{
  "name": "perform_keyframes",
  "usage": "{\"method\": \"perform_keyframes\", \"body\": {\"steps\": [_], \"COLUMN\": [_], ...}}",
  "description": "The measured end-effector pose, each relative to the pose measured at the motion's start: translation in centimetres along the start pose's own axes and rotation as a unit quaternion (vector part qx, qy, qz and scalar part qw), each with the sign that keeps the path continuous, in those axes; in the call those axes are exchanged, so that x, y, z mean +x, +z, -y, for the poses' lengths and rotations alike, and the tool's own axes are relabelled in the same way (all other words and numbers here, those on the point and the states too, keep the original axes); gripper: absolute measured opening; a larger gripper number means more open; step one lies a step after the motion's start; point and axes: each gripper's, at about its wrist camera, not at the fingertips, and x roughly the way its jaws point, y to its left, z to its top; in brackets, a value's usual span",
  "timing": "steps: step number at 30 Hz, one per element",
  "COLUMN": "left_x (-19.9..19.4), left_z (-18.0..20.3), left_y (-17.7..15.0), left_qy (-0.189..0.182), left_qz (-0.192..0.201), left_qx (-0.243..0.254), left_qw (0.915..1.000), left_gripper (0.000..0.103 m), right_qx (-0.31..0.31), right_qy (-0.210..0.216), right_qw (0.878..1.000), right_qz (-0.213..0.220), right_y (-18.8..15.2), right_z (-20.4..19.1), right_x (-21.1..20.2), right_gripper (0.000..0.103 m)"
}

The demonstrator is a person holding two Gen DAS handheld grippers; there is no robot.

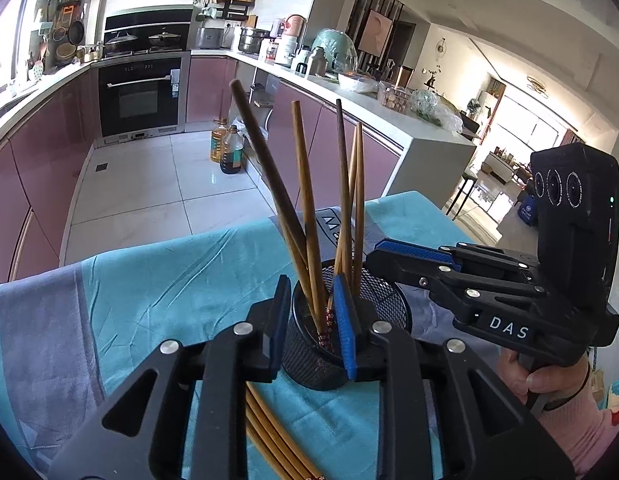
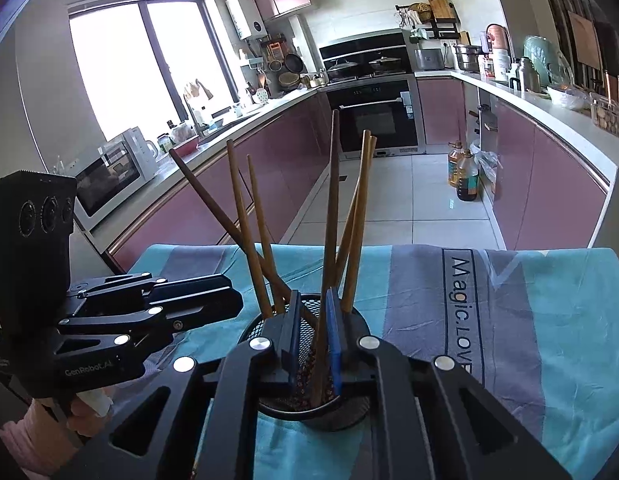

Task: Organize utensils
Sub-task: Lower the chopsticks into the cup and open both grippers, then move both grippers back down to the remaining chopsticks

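- Two grippers, one in each of the person's hands, both tipped down over a single cup.
- Left gripper (image 1: 313, 324): slackened, its blue pads a modest way apart, straddling the near rim of the cup with a light chopstick (image 1: 309, 216) and a patterned chopstick end standing loose in the gap; no squeeze visible on either.
- Right gripper (image 2: 313, 336): parted only by a narrow slot, with one dark chopstick (image 2: 332, 184) rising through it, close against the blue pad on the right and a sliver of space on the other side; not clenched on it.
- One black wire-mesh cup (image 1: 389, 304), upright on the cloth, directly under both pairs of fingertips.
- Six chopsticks standing in that cup, counted from the right wrist view: two dark, four light. One dark stick leaning far over to the left, two light ones tilted beside it, the other dark one nearly upright, and two light ones crossing close together on the right.
- A further bundle of light loose chopsticks (image 1: 269, 428) lying flat on the cloth beneath the left gripper, partly hidden by it; exact count not readable, at least four.
- One teal-and-grey cloth (image 1: 169, 280) with printed lettering, spread over the worktop.
- One bare hand (image 1: 537, 380) with a pink sleeve (image 1: 589, 440) on the right gripper's handle.
- Two oil bottles (image 2: 467, 176) side by side on the tiled kitchen floor, well beyond the worktop.
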Motion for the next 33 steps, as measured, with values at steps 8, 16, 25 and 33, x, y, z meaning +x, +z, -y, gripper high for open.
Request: {"method": "perform_keyframes", "body": {"steps": [8, 16, 25, 33], "left_x": [-3.5, -6.6, -5.9, -4.6], "left_z": [0.0, -1.4, -3.8, -4.2], "left_y": [-1.9, -6.3, -11.5, -13.8], "left_qy": [0.026, 0.077, 0.116, 0.122], "left_qz": [0.044, 0.052, -0.003, -0.038], "left_qx": [-0.001, 0.001, -0.032, -0.048], "left_qw": [0.9987, 0.9957, 0.9927, 0.9907], "left_gripper": [0.046, 0.073, 0.073, 0.073], "right_qx": [-0.018, -0.067, -0.058, -0.047], "right_qy": [0.014, 0.04, 0.051, 0.03], "right_qw": [0.999, 0.997, 0.996, 0.994], "right_qz": [0.023, 0.029, -0.054, -0.098], "right_y": [-1.1, -4.4, -9.3, -11.8], "right_z": [-1.4, -4.2, -5.6, -6.2], "right_x": [-2.3, -4.8, -0.7, 2.4], "right_gripper": [0.031, 0.051, 0.051, 0.051]}}
